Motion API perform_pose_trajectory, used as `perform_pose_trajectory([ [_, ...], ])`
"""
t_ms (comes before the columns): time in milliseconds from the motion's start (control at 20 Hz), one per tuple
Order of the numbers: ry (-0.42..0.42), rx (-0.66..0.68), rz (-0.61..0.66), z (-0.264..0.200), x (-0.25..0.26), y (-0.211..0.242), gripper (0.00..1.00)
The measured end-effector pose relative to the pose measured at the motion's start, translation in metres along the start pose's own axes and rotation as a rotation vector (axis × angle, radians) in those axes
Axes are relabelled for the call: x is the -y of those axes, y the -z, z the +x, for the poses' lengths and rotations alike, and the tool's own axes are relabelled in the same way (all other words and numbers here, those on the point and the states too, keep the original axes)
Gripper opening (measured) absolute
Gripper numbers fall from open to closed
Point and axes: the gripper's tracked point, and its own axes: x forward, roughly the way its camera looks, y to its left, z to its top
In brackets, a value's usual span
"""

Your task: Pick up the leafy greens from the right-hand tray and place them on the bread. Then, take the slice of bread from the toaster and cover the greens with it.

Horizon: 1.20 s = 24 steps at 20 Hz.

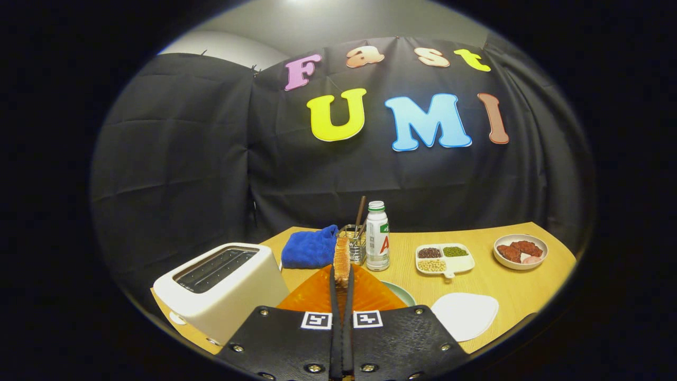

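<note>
Toaster [225,283]: stood at the table's left front, to the left of the fingers; its two slots faced up and looked dark, with no slice standing out of them.
Table [508,296]: a light wooden top, running from the toaster across to the bowl.
Cloth [309,247]: a blue one, bunched up behind the toaster and just left of the rack.
Gripper [342,275]: its fingers were drawn nearly together, clamped on the bread from both sides and holding it up on edge.
Bread [342,258]: a toasted slice, seen edge-on, pinched between the fingertips and raised above the mat, in front of the rack.
Mat [317,293]: an orange, translucent sheet spread under and ahead of the fingers, between toaster and plate.
Rack [355,246]: a small metal holder behind the bread, with a brown stick rising out of it; it stood just beside the bottle.
Bottle [377,235]: upright, white cap, to the right of the rack.
Plate [403,293]: a pale green rim showing from under the mat's right edge; what lay on it could not be made out.
Tray [444,259]: white and divided, right of the bottle, with dark, green and yellowish beans in separate sections.
Disc [465,315]: a flat white shape lying near the table's front, right of the plate.
Bowl [521,251]: white, far right, holding reddish-brown pieces.
Greens: could not be told apart anywhere.
</note>
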Motion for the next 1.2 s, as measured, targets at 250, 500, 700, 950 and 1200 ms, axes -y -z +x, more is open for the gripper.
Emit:
perform_pose_trajectory([
  [250,-0.018,0.017,0.043,0.010,0.000,0.003,0.01],
  [500,-0.016,-0.019,0.111,0.024,-0.003,0.016,0.01],
  [700,-0.041,-0.024,0.148,0.033,-0.013,0.019,0.01],
  [950,-0.038,-0.025,0.170,0.041,-0.018,0.028,0.01],
  [1200,-0.028,-0.034,0.198,0.045,-0.012,0.037,0.01],
])
